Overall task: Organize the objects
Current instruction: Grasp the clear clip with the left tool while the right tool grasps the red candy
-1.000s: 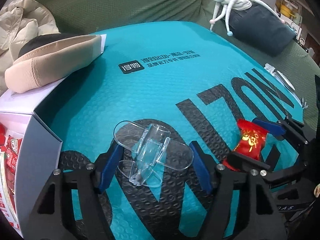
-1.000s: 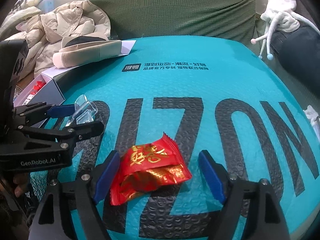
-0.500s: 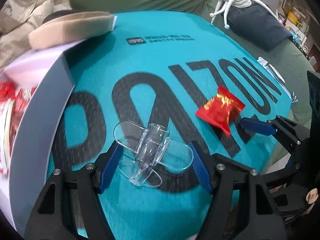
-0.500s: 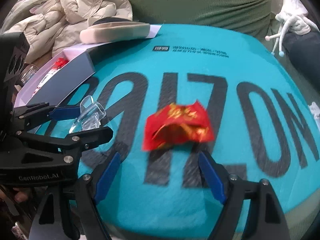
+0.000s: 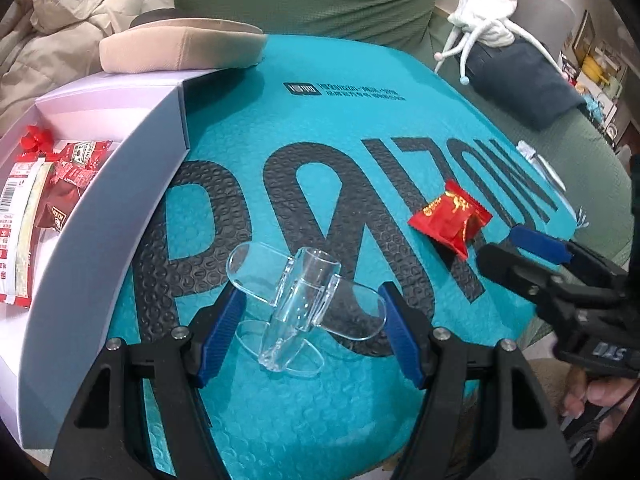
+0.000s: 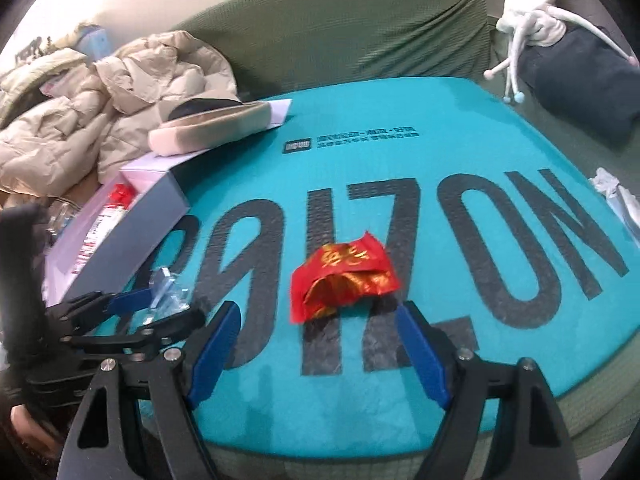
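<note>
Setting: a home living room. Evidence: a sofa with a green ribbed fabric cover spans the background; a crumpled beige padded jacket lies on it, with a dark blue cushion to one side. A teal bubble-padded mailer bag with black lettering forms the work surface.

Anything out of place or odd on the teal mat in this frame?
One red candy wrapper lies loose and crumpled on the teal mat, apart from the red packets in the white box. The left hand-held gripper holds a clear plastic clip.
</note>
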